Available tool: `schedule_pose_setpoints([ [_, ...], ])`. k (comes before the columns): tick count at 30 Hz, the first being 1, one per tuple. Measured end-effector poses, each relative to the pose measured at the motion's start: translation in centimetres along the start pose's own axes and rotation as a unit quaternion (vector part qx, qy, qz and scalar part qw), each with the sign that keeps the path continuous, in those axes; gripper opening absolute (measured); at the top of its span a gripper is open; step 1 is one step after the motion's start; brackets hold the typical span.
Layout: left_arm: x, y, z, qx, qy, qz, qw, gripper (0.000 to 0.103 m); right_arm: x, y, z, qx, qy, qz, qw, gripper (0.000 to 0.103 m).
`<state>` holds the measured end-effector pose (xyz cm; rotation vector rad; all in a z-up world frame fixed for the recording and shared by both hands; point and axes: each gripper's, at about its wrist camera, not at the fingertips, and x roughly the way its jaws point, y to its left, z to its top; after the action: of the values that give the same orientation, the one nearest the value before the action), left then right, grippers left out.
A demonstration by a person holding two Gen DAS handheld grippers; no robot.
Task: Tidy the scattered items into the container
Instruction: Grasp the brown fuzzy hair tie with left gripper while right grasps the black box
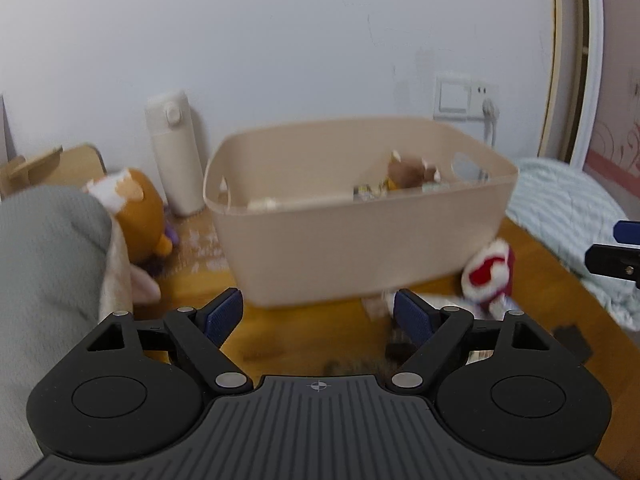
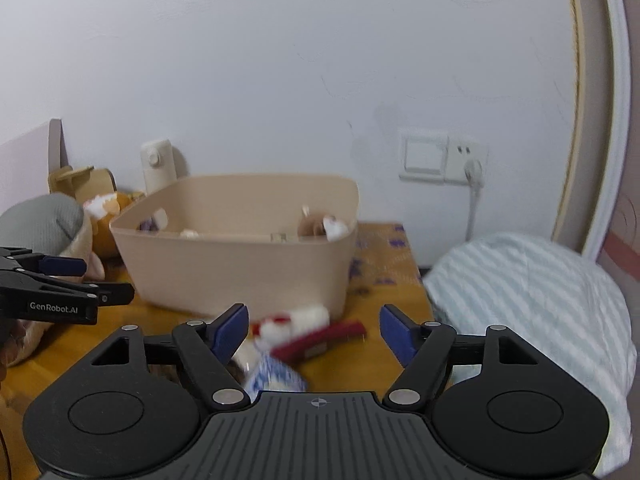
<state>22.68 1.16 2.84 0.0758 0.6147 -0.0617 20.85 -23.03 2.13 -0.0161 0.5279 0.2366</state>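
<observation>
On the table (image 2: 352, 364), at twelve o'clock, stands the bin (image 1: 360, 248); a red-white plush (image 2: 296, 326) lies before it. Left gripper (image 1: 318, 314) and right gripper (image 2: 312, 330) both gape wide, empty.

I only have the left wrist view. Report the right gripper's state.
Observer: The right gripper is open and empty; the red-and-white plush toy lies on the table just in front of it, unpinched.
Operator: Tell me what else lies by that toy.
Observer: A blue-and-white patterned item, nearer the camera; too blurred to name.
Operator: Check right of the bin.
Observer: A purple-printed mat lies beside the beige bin.
</observation>
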Motion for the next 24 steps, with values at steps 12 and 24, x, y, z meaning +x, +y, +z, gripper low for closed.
schedule_pose_setpoints([
  [12, 2.2, 0.3, -4.1, -0.024, 0.063, -0.012, 0.9977, 0.084, 1.6, 0.1, -5.0, 0.023, 0.059, -0.004, 0.998, 0.075],
  [24, 3.9, -0.6, -5.1, -0.011, 0.085, -0.02, 0.9961, 0.084, 3.1, 1.2, -6.4, 0.009, 0.084, -0.011, 0.996, 0.074],
])
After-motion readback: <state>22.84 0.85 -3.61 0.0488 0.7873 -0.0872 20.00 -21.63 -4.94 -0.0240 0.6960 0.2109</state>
